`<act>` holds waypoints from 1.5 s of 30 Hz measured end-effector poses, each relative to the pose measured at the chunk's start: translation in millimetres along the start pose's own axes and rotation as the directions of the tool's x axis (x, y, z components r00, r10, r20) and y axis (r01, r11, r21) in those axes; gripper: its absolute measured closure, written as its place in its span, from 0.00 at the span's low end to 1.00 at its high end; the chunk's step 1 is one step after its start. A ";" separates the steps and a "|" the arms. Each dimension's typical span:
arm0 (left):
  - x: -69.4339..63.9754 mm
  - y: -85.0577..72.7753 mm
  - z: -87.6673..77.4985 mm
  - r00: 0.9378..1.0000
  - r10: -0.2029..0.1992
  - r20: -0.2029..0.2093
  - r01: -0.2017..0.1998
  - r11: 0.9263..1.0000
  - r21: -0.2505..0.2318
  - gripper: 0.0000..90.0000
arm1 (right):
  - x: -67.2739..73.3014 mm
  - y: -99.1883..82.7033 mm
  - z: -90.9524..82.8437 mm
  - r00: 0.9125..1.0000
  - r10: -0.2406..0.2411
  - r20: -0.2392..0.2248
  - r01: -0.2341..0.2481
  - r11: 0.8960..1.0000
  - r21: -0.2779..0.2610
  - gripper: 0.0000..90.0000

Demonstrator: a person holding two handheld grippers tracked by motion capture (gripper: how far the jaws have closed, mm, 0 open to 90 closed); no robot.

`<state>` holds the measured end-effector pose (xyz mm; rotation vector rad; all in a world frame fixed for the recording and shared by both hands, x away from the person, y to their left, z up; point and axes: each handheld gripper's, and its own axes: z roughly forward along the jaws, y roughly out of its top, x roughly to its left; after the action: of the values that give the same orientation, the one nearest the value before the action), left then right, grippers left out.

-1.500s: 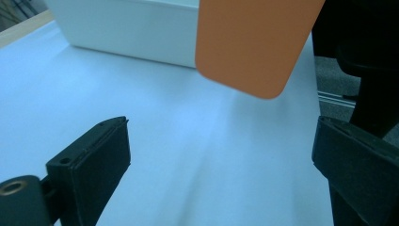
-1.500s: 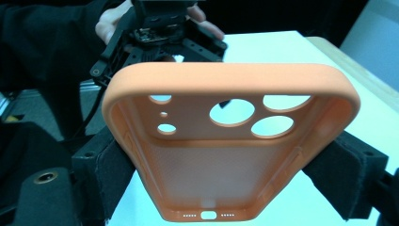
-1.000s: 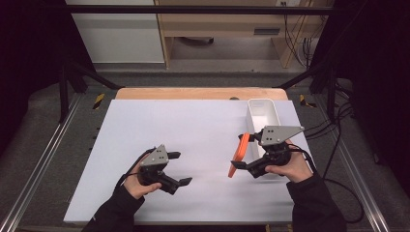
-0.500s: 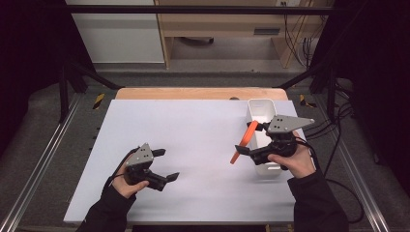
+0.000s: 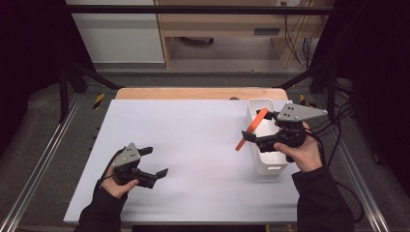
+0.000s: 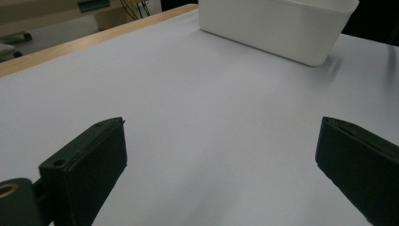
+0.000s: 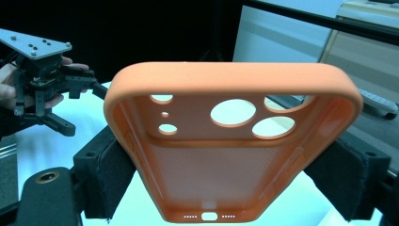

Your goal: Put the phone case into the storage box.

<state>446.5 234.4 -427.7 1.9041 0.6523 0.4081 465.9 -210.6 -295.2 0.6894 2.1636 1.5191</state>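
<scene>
An orange phone case (image 7: 230, 141) is clamped between the jaws of the right gripper (image 5: 251, 137), whose padded fingers (image 7: 101, 174) press on its two long edges near the bottom end, where the charging-port slot shows. The case's open inside faces the right gripper view, with its camera cut-outs toward the far end. In the high view the orange phone case (image 5: 247, 129) hangs in the air, tilted, with its upper end over the left rim of the white bin (image 5: 267, 166) and its lower end out over the bare worktop (image 5: 193, 130) just left of the bin. The white bin stands lengthwise along the right edge of the worktop, its far end near the far right corner; the person's right hand (image 5: 300, 150) holds the right gripper above the bin's middle, with the grey three-cornered plate (image 5: 299, 112) on top. Well apart from all this, near the front left corner of the worktop, the left hand (image 5: 116, 181) holds the left gripper (image 5: 153, 162) low over the surface. Its jaws have just been opening and now stand wide, with nothing between them except bare worktop; the left gripper view looks across to the white bin (image 6: 277, 28). A wooden strip (image 5: 193, 93) runs along the worktop's far edge.
</scene>
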 end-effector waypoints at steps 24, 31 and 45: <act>19.5 -21.3 -15.6 0.993 -0.039 -0.111 0.039 0.999 0.001 0.00 | -16.1 19.3 -3.3 0.990 0.022 0.138 -0.023 1.000 0.007 0.18; 22.4 -25.6 -20.4 0.990 -0.046 -0.133 0.045 0.999 -0.008 0.01 | -25.1 20.6 -2.8 0.976 0.050 0.214 -0.057 0.998 0.029 0.18; 24.7 -28.3 -21.8 0.989 -0.048 -0.139 0.048 0.999 -0.007 0.01 | -46.9 21.9 3.6 0.937 0.120 0.327 -0.141 0.989 0.041 0.17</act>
<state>446.9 274.3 -445.0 1.8643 0.7867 0.5140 508.8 -230.0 -273.5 1.0446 1.9547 1.2951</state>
